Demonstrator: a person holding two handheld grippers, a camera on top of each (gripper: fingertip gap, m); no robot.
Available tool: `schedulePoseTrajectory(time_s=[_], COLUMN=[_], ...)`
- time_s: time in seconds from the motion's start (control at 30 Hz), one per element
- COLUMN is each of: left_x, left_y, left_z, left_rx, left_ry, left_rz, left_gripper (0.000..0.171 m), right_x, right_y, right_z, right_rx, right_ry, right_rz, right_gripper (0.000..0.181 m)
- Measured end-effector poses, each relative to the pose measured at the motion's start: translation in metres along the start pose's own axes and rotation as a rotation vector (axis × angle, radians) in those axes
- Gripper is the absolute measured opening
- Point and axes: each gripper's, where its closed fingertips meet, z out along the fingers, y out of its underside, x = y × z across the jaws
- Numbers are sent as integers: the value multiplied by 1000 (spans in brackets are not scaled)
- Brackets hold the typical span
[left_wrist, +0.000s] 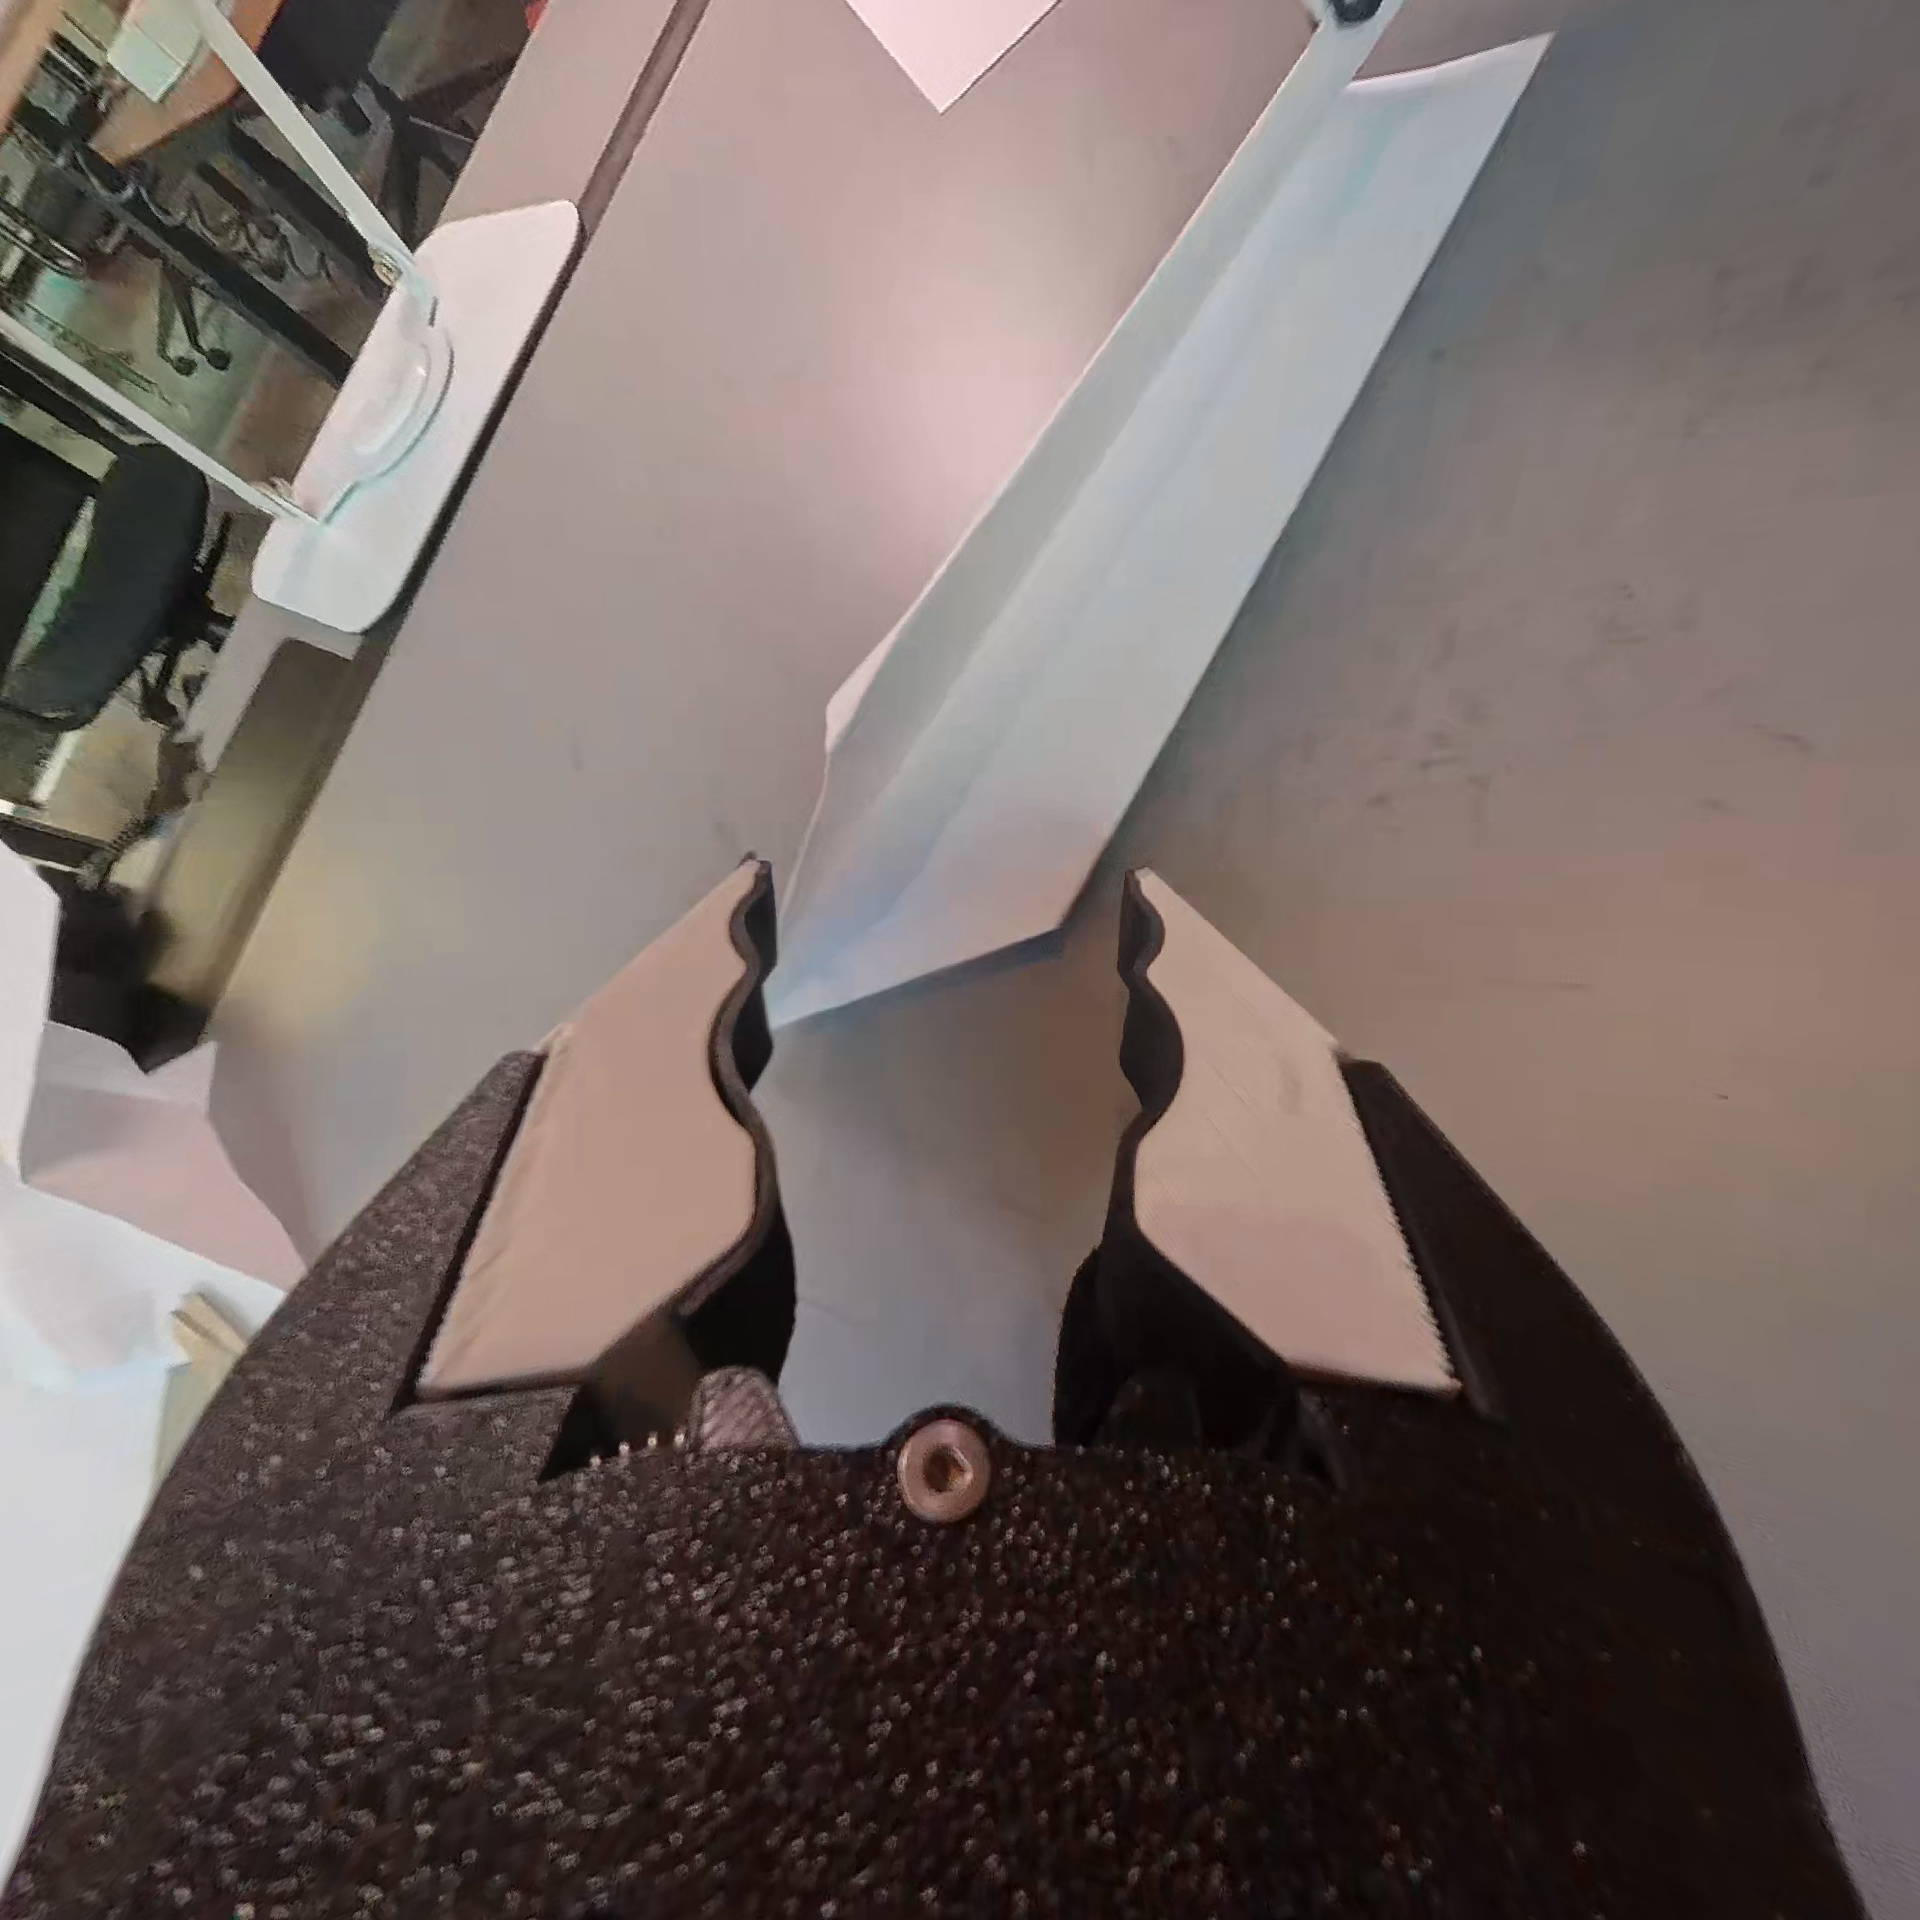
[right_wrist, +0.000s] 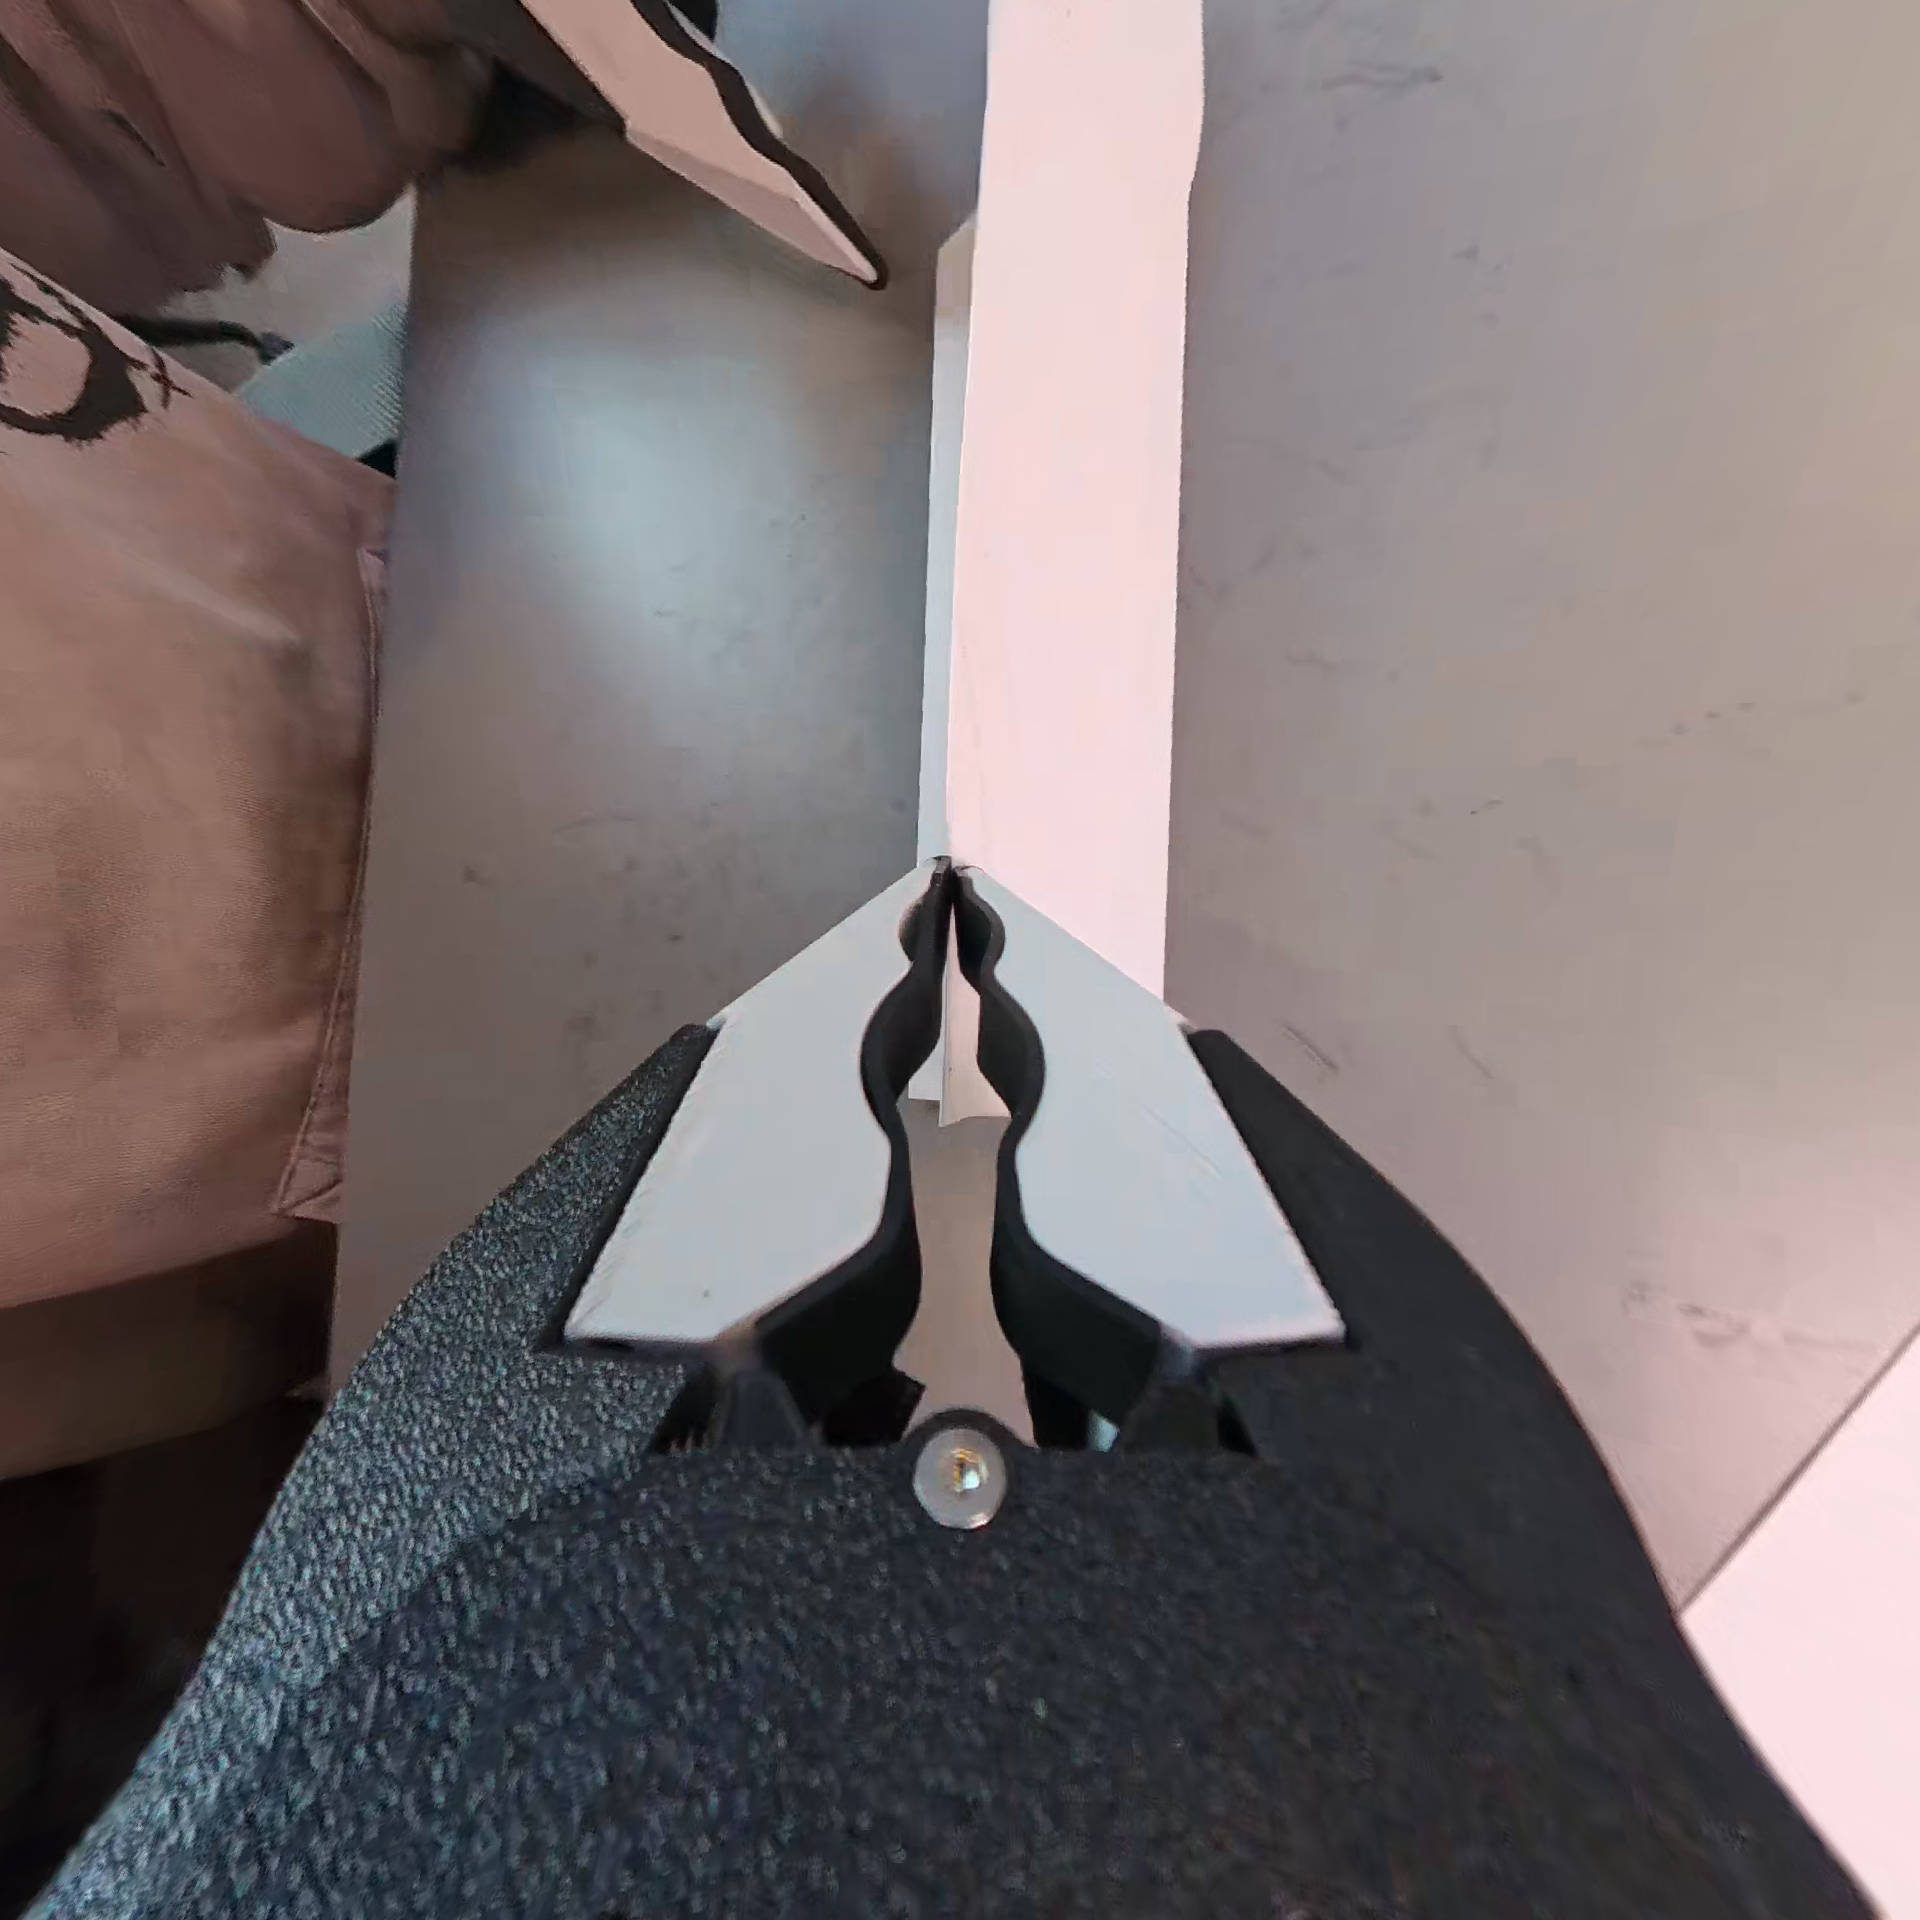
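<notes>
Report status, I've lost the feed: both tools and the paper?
Left tool open, just short of the folded white paper. Right tool shut on that paper's near end. Grey table; nothing between.

The folded paper's (right_wrist: 1081, 468) far end runs off the right wrist view at twelve o'clock, where the left gripper (right_wrist: 727, 135) shows one cut-off, blurred finger at eleven.
</notes>
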Motion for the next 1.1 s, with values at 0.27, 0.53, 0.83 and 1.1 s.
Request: schedulePoseTrajectory(time_s=[0.27,0.53,0.83,1.1], left_x=[11,22,-33,-50], left_y=[-24,-28,-68,-125], left_z=[11,32,10,-9], left_rx=[74,95,411,717], left_ry=[308,572,668,803], left_rz=[140,-130,-712,-934], left_gripper=[81,7,0,0], right_x=[-15,-3,27,13], right_y=[1,20,-26,-79], right_z=[-22,-27,-120,-76], right_rx=[188,209,774,838], right_ry=[-243,-281,100,333], right_rz=[185,214,108,47], right_gripper=[0,0,53,28])
